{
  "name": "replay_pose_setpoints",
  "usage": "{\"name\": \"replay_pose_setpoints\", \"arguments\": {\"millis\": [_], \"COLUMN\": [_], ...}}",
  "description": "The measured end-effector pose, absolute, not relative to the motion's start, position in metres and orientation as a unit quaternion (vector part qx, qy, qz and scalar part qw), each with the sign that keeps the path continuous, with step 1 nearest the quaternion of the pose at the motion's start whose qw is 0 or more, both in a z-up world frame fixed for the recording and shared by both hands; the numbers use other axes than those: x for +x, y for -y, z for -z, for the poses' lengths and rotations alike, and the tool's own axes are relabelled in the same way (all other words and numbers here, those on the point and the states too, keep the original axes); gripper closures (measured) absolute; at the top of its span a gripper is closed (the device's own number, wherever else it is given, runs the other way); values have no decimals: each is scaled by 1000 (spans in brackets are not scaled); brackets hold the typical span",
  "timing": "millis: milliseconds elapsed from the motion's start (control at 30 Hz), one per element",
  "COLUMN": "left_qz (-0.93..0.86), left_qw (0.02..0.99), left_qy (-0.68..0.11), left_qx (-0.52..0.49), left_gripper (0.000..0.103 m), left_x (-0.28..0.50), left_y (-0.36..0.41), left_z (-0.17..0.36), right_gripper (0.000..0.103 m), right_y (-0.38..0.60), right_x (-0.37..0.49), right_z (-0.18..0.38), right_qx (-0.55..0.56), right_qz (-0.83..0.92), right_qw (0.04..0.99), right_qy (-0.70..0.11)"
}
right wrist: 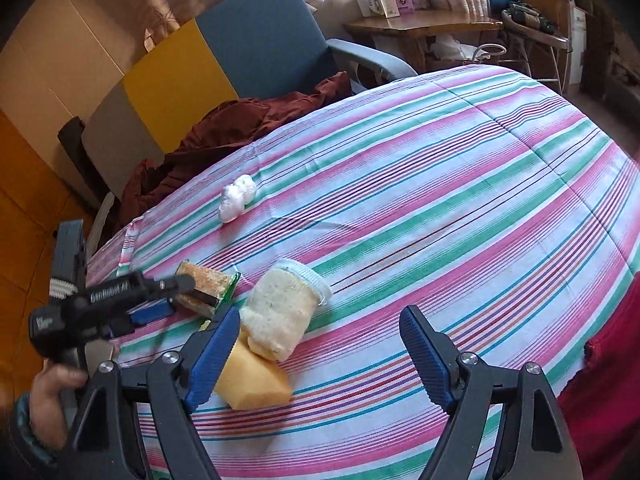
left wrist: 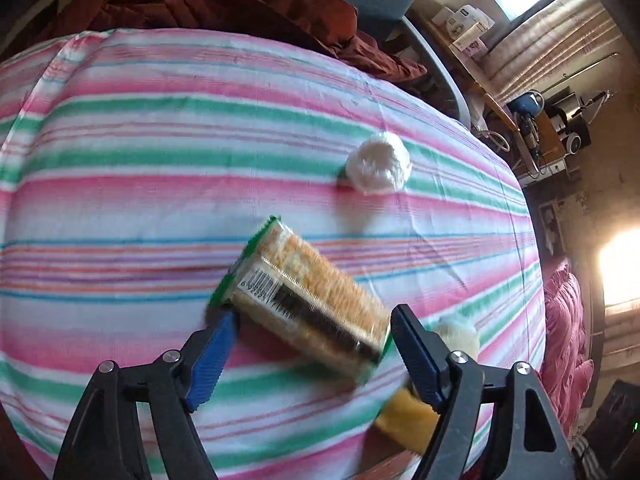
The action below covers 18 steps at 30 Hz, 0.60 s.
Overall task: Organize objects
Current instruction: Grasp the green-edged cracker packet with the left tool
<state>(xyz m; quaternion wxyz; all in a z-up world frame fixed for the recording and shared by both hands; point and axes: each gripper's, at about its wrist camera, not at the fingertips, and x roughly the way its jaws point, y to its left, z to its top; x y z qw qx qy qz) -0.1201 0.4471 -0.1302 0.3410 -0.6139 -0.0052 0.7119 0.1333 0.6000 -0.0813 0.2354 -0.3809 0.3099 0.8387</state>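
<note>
The left gripper [left wrist: 312,328] stands open astride the cracker packet [left wrist: 304,300] near the bed's [left wrist: 160,140] front edge; light, crackly and crushable, best pinched gently across its long sides.

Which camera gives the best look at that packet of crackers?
The left wrist view: the cracker packet fills the middle, barcode facing up. In the right wrist view it sits small at the left, partly hidden behind the left gripper.

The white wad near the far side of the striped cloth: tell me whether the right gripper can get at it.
Probably yes: the right gripper is open and empty, with bare cloth around the white wad.
</note>
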Motion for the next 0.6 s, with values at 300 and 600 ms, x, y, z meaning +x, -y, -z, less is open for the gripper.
{"name": "replay_pose_setpoints", "arguments": {"millis": [300, 600], "left_qz": [-736, -756], "left_qw": [341, 373], "left_qy": [-87, -208], "left_qx": [-578, -496], "left_gripper": [24, 31], "left_x": [-118, -90], "left_y": [-492, -488], "left_z": [133, 139], "right_gripper": [20, 20], "right_y": [-605, -614], "right_x": [135, 139], "right_z": [84, 92], "right_qx": [-382, -383], "right_qz": [-835, -828], "right_qw": [241, 247], "right_qy": [-314, -326]}}
